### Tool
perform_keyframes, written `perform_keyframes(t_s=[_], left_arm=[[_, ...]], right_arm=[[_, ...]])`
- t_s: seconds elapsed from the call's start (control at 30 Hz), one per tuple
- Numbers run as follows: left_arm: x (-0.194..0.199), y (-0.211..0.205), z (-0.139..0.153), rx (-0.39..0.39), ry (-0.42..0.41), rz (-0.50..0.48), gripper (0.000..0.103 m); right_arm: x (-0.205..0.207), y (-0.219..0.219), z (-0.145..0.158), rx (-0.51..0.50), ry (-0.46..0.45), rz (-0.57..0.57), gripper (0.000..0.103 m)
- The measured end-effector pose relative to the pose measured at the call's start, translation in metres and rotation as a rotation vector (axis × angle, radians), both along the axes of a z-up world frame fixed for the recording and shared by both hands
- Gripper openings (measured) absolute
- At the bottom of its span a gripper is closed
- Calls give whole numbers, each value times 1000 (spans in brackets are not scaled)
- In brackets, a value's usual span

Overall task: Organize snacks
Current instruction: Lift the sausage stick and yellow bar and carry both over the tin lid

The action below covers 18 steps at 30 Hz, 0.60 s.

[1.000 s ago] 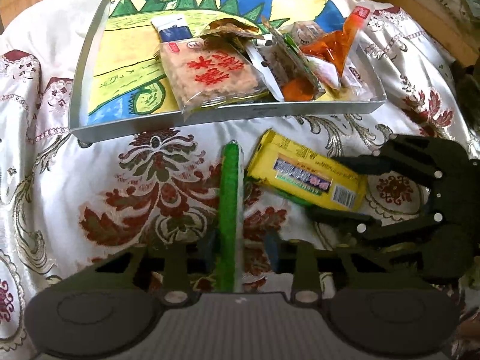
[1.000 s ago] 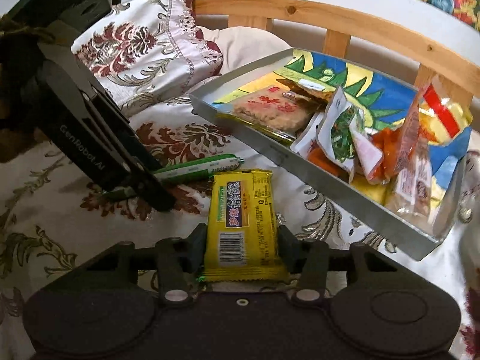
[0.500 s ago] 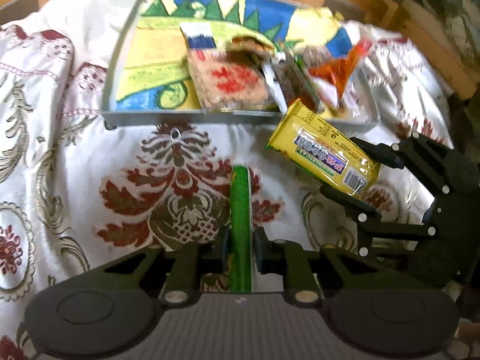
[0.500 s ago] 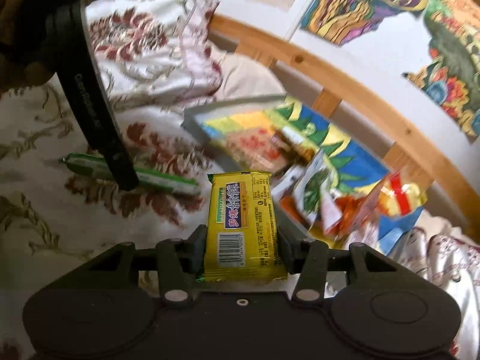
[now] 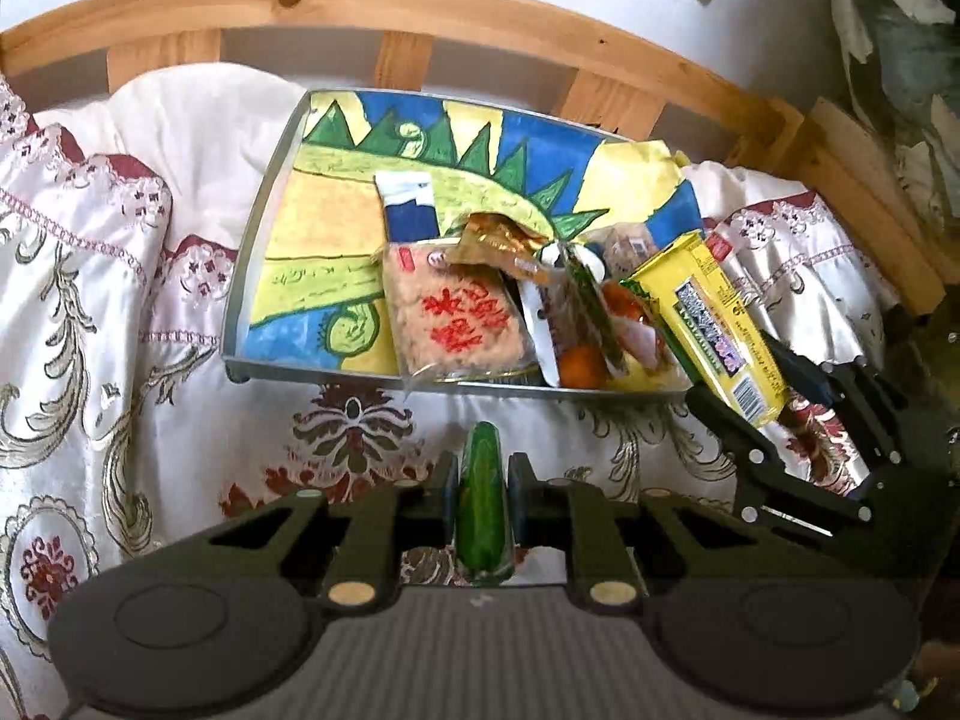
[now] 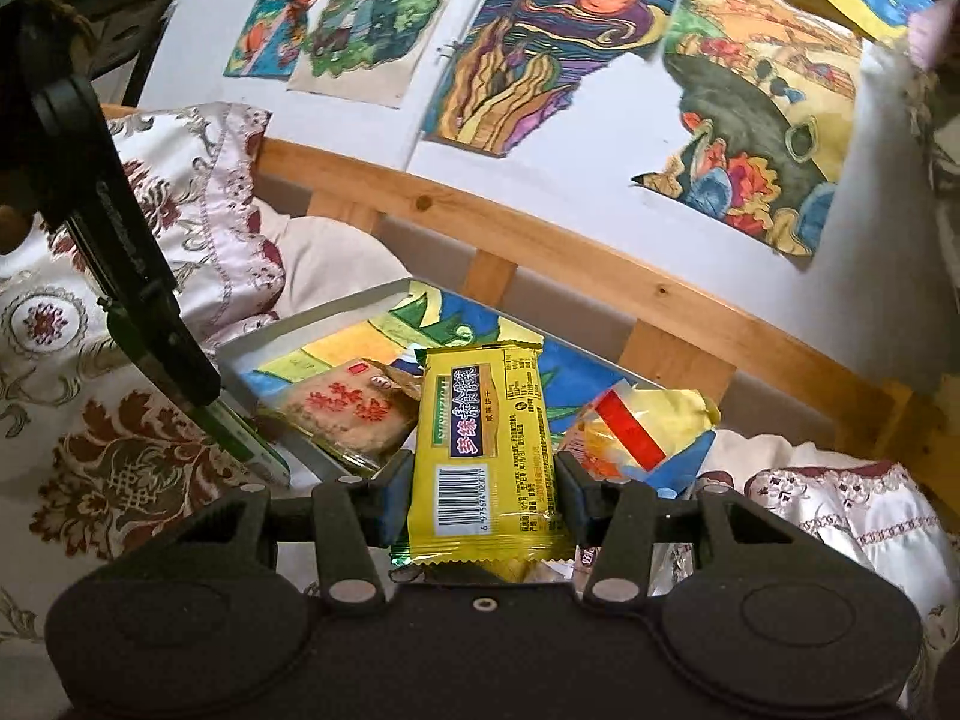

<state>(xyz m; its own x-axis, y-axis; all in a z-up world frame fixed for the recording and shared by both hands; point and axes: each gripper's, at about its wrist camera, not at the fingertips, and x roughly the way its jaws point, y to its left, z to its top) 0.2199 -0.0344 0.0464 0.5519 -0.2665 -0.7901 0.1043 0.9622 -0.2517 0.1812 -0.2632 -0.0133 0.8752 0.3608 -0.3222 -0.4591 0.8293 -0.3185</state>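
Observation:
My left gripper (image 5: 483, 501) is shut on a green sausage stick (image 5: 482, 507) and holds it above the patterned bedspread, just in front of the grey tray (image 5: 252, 276). My right gripper (image 6: 483, 492) is shut on a yellow biscuit packet (image 6: 489, 450) and holds it over the tray's right end; the packet also shows in the left wrist view (image 5: 714, 327). The tray has a painted lining and holds a rice cracker pack (image 5: 456, 324) and several other snacks. In the right wrist view the left gripper (image 6: 129, 276) with the green stick (image 6: 246, 438) is at the left.
A wooden bed rail (image 5: 420, 6) runs behind the tray. Drawings (image 6: 540, 42) hang on the white wall. The bedspread (image 5: 90, 360) is rumpled on the left, with a pillow (image 5: 198, 114) behind it.
Both grippers closed on their snacks and lifted them off the bedspread. The yellow packet moved up toward the tray's right end; the green stick rose toward the tray's front edge.

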Motion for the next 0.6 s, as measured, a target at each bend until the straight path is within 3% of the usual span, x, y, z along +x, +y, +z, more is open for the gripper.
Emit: perform_keyframes(t_s=[0.37,0.6], left_arm=[[-6,9,34,-73,-69,58,19],[17,-1,57,-101,-200,88,19]], right_arm=[[2,-11,7,74,-95,-104,51],[27,-34,9,132,-79,-281,51]])
